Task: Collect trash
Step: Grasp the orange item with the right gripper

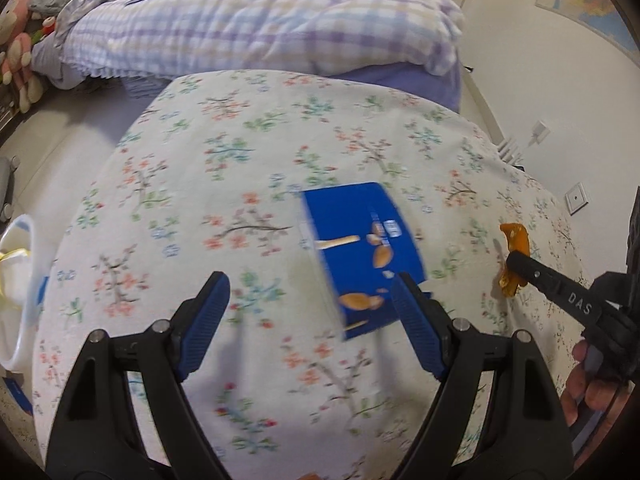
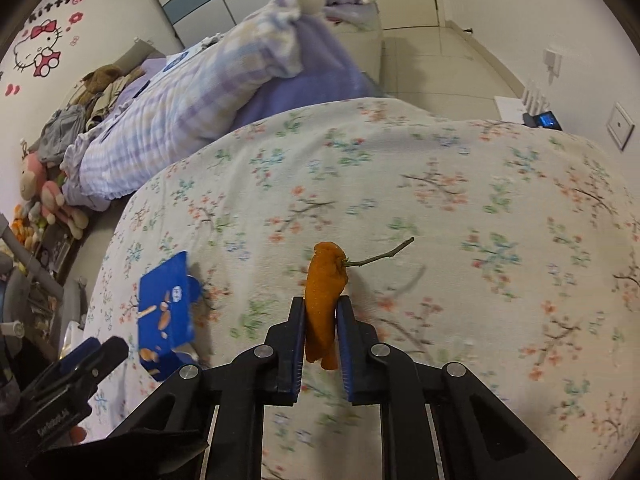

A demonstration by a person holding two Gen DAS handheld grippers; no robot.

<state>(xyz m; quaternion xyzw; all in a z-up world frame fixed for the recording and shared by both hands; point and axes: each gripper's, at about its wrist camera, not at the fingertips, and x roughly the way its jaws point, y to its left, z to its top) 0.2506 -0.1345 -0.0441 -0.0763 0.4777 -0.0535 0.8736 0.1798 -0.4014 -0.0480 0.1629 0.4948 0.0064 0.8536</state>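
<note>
An orange peel (image 2: 322,300) with a thin twig on it stands pinched between the blue pads of my right gripper (image 2: 321,304), just above the flowered cloth. The same peel (image 1: 516,240) shows at the right of the left wrist view, beside the right gripper's black finger (image 1: 532,268). A blue snack box (image 1: 360,256) lies on the cloth; my left gripper (image 1: 308,284) hangs open over its near end, the right pad at the box's edge, nothing pressed. The blue box (image 2: 166,312) also shows at the left of the right wrist view.
The flowered cloth (image 1: 224,208) covers a rounded table. Behind it is a bed with a purple checked quilt (image 1: 248,28) and plush toys (image 2: 44,196). A white bin with a bag (image 1: 16,280) stands at the left. A hand (image 1: 588,388) holds the right gripper.
</note>
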